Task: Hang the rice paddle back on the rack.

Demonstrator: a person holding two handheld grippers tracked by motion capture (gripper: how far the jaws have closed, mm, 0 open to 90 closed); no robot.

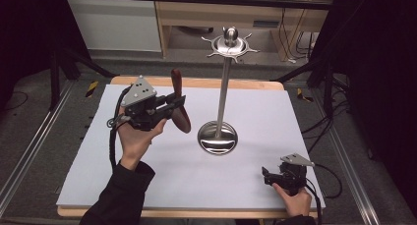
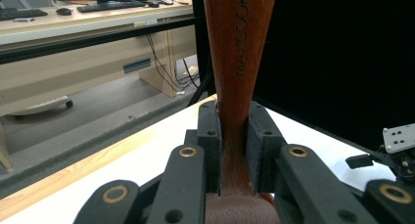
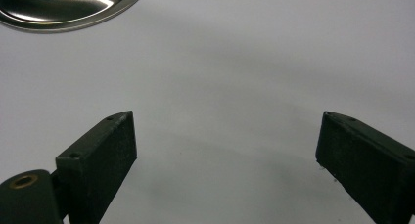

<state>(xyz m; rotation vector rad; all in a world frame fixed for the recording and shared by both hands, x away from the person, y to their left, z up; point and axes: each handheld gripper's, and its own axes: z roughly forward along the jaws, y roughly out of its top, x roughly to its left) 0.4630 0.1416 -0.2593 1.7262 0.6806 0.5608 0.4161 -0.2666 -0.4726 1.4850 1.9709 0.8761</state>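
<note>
A reddish-brown wooden kitchen utensil (image 1: pixel 183 119) stands nearly upright above the left half of the table. My left gripper (image 1: pixel 172 103) is shut on its narrow neck. The left gripper view has the handle (image 2: pixel 238 53), stamped MAXCOOK, rising from between the two pads, with my left gripper (image 2: pixel 234 131) clamped on it. Just to its right stands a tall steel stand (image 1: pixel 223 87) with a round dished base (image 1: pixel 217 138) and a ring of hooks (image 1: pixel 230 43) at the top. My right gripper (image 1: pixel 268 176) rests low at the table's front right, open, with nothing between its jaws (image 3: pixel 225 150).
A white board (image 1: pixel 255 117) covers the wooden table. The stand's base rim (image 3: pixel 63 6) lies ahead of the right gripper. The other gripper (image 2: pixel 391 150) shows far off in the left gripper view. Desks, cables and dark curtains surround the table.
</note>
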